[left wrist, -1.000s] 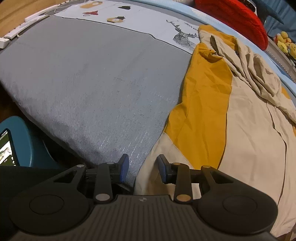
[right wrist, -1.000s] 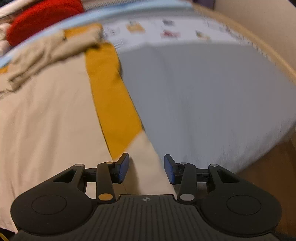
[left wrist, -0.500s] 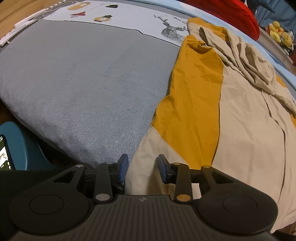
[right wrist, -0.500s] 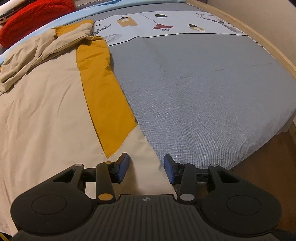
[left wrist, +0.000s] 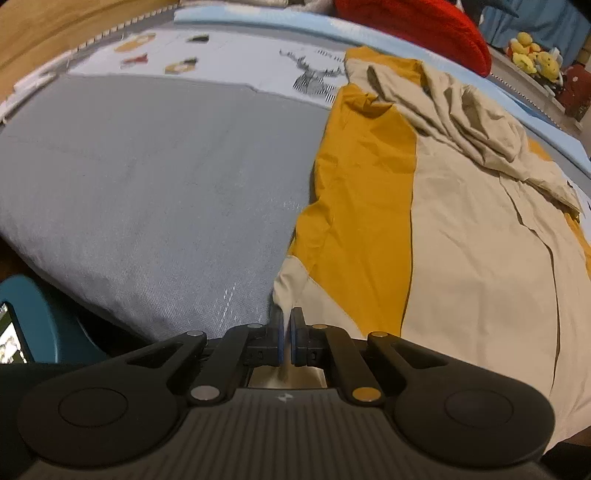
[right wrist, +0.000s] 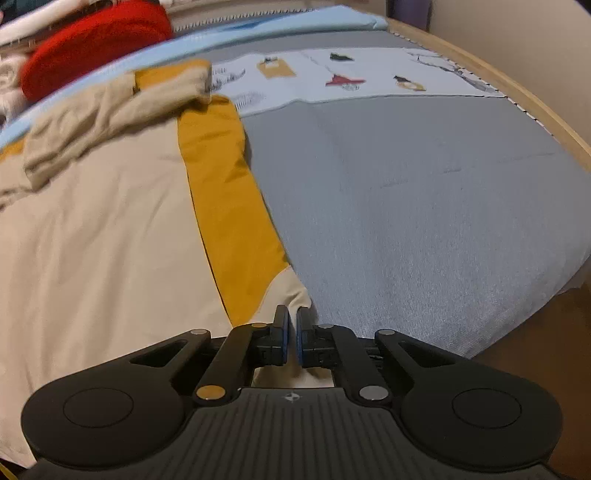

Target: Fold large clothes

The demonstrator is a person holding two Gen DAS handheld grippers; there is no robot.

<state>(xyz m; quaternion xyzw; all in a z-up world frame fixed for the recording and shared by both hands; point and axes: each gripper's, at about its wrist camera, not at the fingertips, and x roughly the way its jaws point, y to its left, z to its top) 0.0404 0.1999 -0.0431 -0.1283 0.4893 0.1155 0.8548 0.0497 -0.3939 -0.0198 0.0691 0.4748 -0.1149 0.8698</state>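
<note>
A large beige and mustard-yellow garment (left wrist: 461, 240) lies spread on a grey bed (left wrist: 147, 184), its far end bunched near the headboard. My left gripper (left wrist: 287, 325) is shut on the beige near corner of the garment at the bed's front edge. In the right wrist view the same garment (right wrist: 110, 229) lies at the left. My right gripper (right wrist: 291, 325) is shut on a beige corner below the yellow stripe (right wrist: 229, 221).
A red cushion (left wrist: 413, 26) lies at the head of the bed, with yellow plush toys (left wrist: 532, 55) beyond. A printed white panel (right wrist: 351, 77) crosses the far bedding. A blue stool (left wrist: 44, 321) with a phone stands left of the bed. A wooden bed frame (right wrist: 517, 96) runs along the right.
Both grippers were open around the garment's near corners; now both have shut on the beige cloth. The left corner is lifted a little.
</note>
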